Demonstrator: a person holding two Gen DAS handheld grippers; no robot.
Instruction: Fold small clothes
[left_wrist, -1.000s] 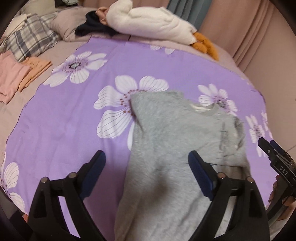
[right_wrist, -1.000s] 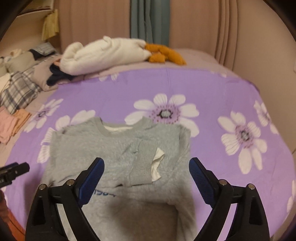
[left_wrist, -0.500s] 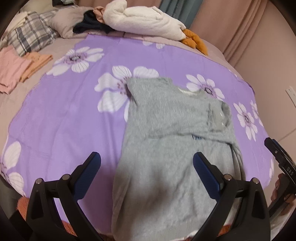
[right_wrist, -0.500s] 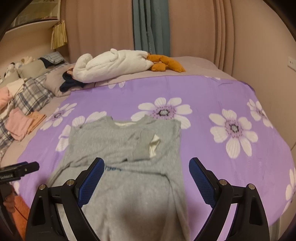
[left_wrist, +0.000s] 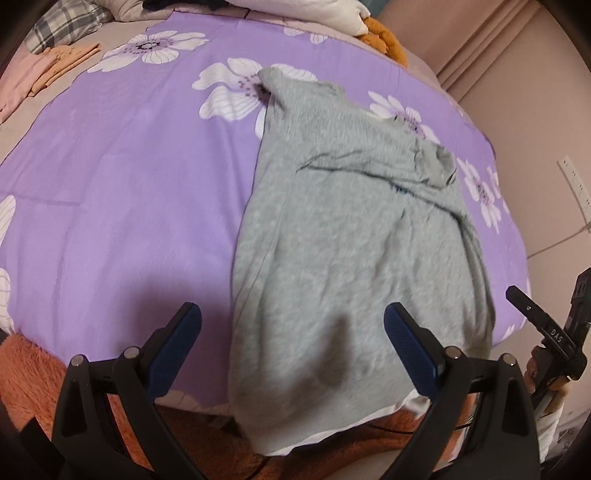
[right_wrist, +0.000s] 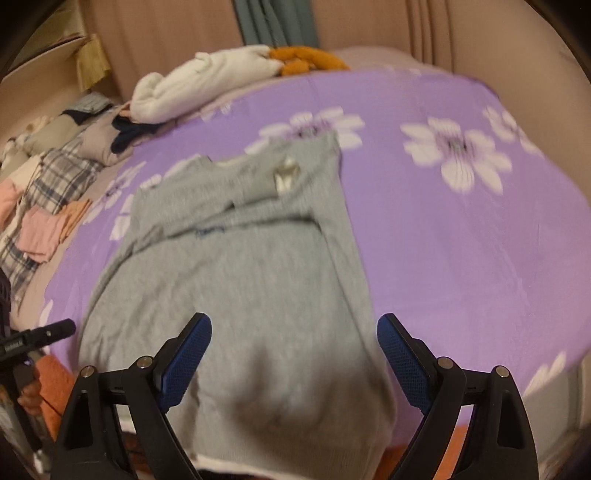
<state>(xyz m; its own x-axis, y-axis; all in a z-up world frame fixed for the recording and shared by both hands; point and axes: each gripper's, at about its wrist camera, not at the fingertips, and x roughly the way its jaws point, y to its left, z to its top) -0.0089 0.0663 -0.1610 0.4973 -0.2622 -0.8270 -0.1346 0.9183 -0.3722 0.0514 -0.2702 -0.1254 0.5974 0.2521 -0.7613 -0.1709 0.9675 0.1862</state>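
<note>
Grey sweatshirt (left_wrist: 347, 236) lies flat on the purple flowered sheet (left_wrist: 122, 177), sleeves crossed over chest, hem hanging off the near edge; left gripper (left_wrist: 291, 343) and right gripper (right_wrist: 293, 354) both spread wide and empty above the hem, likely lined up to fold it.

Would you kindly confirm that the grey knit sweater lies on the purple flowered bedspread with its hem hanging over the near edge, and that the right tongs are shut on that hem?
Not quite: the right tongs stand open above the grey knit sweater, gripping nothing, as the right wrist view shows. The sweater does lie on the purple flowered bedspread with its hem over the near edge.
</note>
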